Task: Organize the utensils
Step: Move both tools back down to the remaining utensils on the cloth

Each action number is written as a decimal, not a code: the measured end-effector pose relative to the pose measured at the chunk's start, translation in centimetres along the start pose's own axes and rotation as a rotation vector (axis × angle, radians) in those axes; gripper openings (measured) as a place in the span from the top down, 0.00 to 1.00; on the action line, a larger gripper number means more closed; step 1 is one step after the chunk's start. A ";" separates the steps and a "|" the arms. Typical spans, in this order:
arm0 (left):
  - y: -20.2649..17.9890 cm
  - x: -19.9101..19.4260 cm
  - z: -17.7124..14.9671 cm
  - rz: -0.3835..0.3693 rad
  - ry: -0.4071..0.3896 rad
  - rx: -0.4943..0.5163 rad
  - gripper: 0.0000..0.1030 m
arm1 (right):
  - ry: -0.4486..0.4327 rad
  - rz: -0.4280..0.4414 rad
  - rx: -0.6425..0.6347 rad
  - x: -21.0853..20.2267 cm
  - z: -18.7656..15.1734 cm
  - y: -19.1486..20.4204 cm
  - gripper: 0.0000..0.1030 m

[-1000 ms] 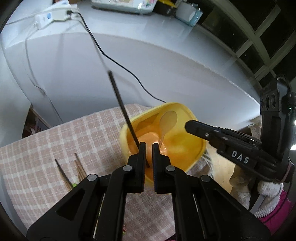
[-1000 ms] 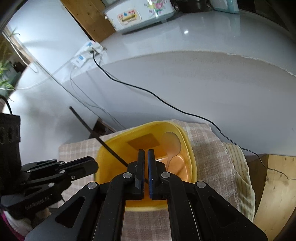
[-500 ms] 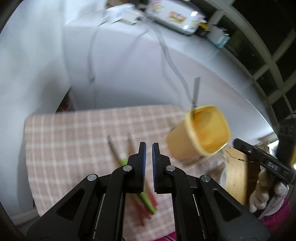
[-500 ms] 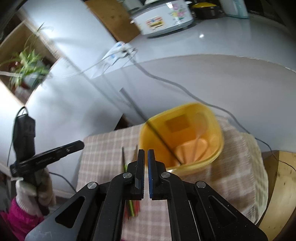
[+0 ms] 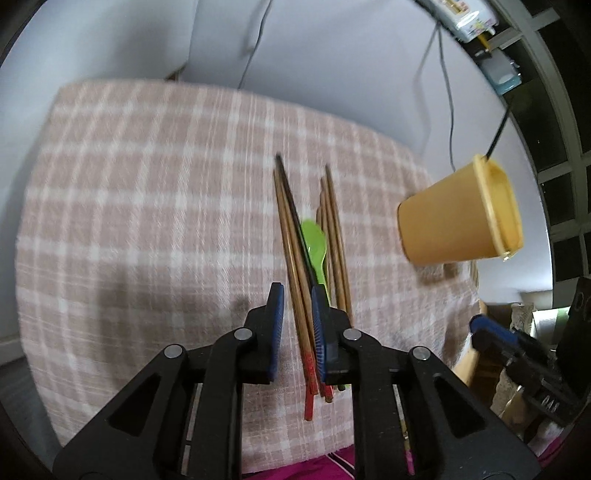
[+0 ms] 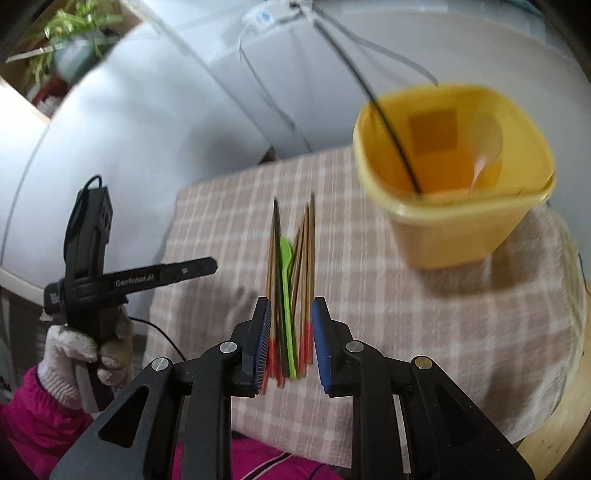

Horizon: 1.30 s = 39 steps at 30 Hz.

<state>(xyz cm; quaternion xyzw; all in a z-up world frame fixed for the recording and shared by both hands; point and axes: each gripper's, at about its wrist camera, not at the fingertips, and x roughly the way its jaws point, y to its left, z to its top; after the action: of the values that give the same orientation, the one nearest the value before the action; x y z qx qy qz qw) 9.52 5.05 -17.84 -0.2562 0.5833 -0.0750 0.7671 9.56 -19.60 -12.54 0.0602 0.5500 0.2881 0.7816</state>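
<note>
Several brown chopsticks with red ends (image 5: 295, 258) (image 6: 306, 266) and a green plastic spoon (image 5: 314, 240) (image 6: 286, 280) lie bunched on a pink checked cloth (image 5: 147, 206) (image 6: 406, 314). A yellow tub (image 5: 458, 218) (image 6: 454, 177) stands at the right and holds a black chopstick (image 6: 388, 125) and a pale spoon (image 6: 484, 147). My left gripper (image 5: 297, 314) is open just above the chopstick bundle and empty. My right gripper (image 6: 291, 325) is open over the red ends and empty. The left gripper also shows in the right wrist view (image 6: 155, 275).
A white counter wall (image 5: 332, 55) rises behind the cloth, with black and white cables (image 5: 447, 92) hanging down it. A power strip (image 6: 273, 13) sits on top. A potted plant (image 6: 70, 33) is at far left. A wooden edge (image 6: 554, 435) shows at right.
Both grippers pulled back from over the yellow tub toward the chopstick bundle and opened. The black chopstick that my left gripper held now stands in the tub.
</note>
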 end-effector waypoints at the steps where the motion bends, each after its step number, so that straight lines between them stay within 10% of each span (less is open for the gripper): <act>1: 0.0 0.7 -0.1 -0.002 0.010 -0.003 0.87 | 0.010 -0.003 -0.004 0.5 -0.2 0.1 0.80; 39: 0.3 8.8 2.2 0.085 0.045 -0.020 0.92 | 0.175 -0.076 -0.130 9.3 1.4 2.6 0.80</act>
<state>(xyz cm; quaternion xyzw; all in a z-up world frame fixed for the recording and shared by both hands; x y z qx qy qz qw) 14.24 2.40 -25.08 -0.2370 0.6115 -0.0421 0.7537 11.92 -12.29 -18.64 -0.0370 0.5983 0.2975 0.7431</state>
